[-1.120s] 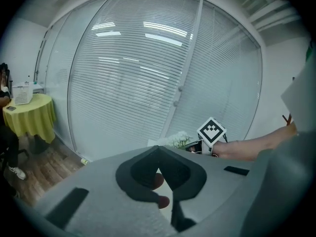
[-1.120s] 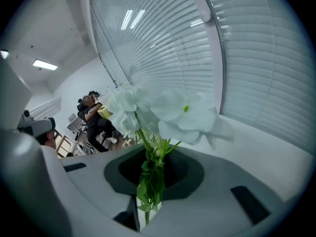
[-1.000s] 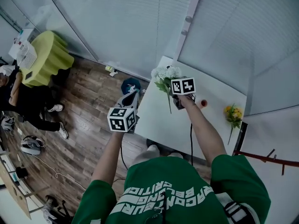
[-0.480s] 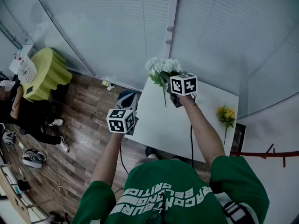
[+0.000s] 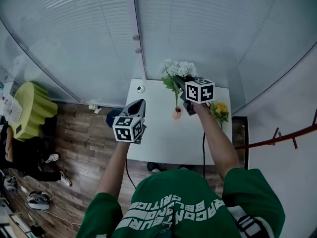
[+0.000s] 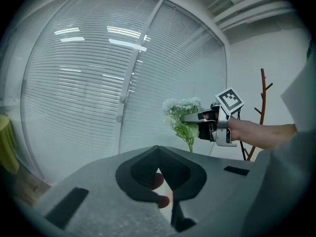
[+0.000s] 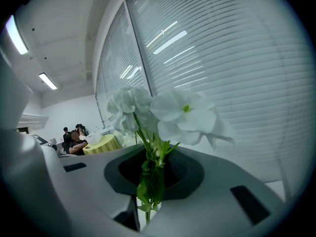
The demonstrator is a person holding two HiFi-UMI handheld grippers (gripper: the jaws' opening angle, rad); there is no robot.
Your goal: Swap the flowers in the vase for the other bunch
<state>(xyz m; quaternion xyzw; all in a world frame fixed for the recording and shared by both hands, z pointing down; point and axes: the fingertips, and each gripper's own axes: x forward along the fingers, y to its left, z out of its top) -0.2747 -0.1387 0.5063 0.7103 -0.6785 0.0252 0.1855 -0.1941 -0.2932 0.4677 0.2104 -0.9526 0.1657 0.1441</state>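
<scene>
My right gripper [image 5: 181, 85] is shut on the stems of a bunch of white flowers [image 5: 177, 70], held upright high over the white table [image 5: 158, 138]. In the right gripper view the green stems [image 7: 150, 174] pass between the closed jaws, with the blooms [image 7: 170, 113] above. A small orange vase [image 5: 177, 114] stands on the table; in the head view the stem's lower end lines up with it. A yellow bunch [image 5: 219, 110] lies on the table by my right forearm. My left gripper [image 5: 140, 103] hovers at the table's left edge, jaws together and holding nothing [image 6: 158, 154]. Its view shows the right gripper [image 6: 190, 117] with the flowers [image 6: 181, 106].
A glass wall with blinds [image 5: 198, 29] runs behind the table. A small white object [image 5: 141, 89] sits at the table's far left corner. A yellow-green round table [image 5: 29, 110] with seated people is at far left. A reddish branched stand [image 5: 280, 139] is at right.
Both grippers have risen, the right one carrying the white flowers higher. The head view has swung, so the whole table, the vase and the yellow bunch now sit under my hands.
</scene>
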